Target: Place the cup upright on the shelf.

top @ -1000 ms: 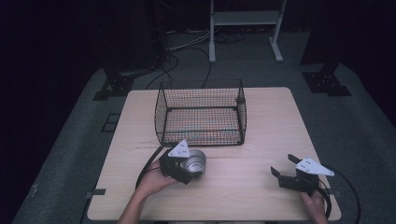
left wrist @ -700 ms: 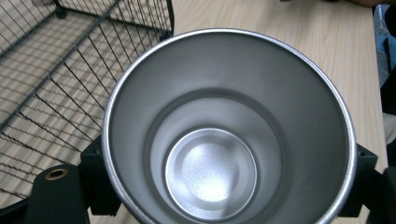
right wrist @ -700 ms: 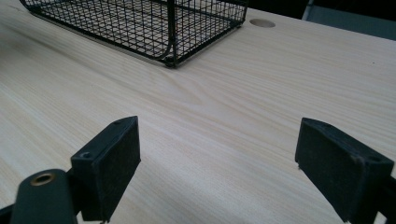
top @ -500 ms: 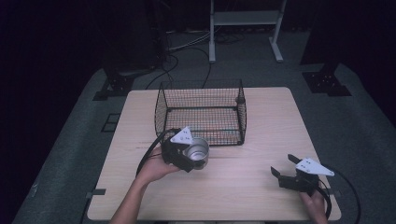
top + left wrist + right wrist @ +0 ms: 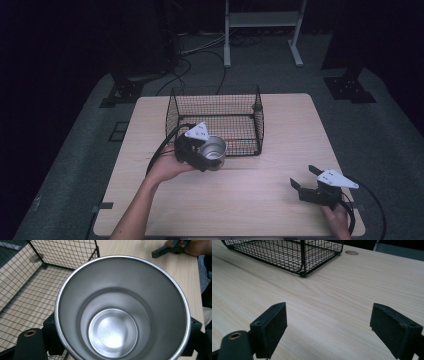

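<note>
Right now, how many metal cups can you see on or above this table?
1: a steel cup held in the left gripper, at the wire basket's near edge. Nothing seems hidden.

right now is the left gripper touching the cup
Touching. In the left gripper view the steel cup sits between the left gripper's black jaws, both pressed against its sides. The high view shows it held above the table.

The cup (image 5: 120,312) was brushed metal with a satin sheen; the basket (image 5: 215,117) thin black wire mesh; the tabletop (image 5: 352,285) pale, smooth, matt wood grain.
</note>
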`<state>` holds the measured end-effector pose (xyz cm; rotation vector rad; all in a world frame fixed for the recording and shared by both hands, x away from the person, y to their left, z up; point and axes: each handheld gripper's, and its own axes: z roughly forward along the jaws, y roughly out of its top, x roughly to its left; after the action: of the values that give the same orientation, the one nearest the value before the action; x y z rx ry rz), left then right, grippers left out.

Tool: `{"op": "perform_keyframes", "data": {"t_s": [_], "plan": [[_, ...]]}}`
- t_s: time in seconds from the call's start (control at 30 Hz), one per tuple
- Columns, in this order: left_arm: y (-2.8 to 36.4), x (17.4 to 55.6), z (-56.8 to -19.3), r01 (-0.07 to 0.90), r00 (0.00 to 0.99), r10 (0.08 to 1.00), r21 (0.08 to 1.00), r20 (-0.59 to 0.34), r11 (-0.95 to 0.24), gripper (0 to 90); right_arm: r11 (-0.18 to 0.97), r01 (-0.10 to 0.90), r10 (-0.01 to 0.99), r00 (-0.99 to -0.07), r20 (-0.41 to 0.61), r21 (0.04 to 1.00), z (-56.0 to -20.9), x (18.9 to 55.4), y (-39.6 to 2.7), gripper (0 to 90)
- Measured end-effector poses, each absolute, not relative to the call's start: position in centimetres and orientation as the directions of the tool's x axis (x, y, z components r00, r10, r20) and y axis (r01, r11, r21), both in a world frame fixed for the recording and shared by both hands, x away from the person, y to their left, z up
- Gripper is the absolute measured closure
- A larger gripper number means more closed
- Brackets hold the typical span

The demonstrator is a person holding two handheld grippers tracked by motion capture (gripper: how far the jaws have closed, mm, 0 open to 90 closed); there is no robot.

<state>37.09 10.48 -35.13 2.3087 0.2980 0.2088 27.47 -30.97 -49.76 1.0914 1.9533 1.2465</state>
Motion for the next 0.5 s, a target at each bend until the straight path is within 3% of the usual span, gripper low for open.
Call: {"op": "perform_keyframes", "data": {"t_s": [0.5], "plan": [[9.9,39.5,-31.9,0.145,0.955,0.285,0.712,0.080,-0.687,17.8,0.228,0.330,0.863,-0.504,-0.033,0.916,-49.8,27.5,-31.0,13.4]]}}
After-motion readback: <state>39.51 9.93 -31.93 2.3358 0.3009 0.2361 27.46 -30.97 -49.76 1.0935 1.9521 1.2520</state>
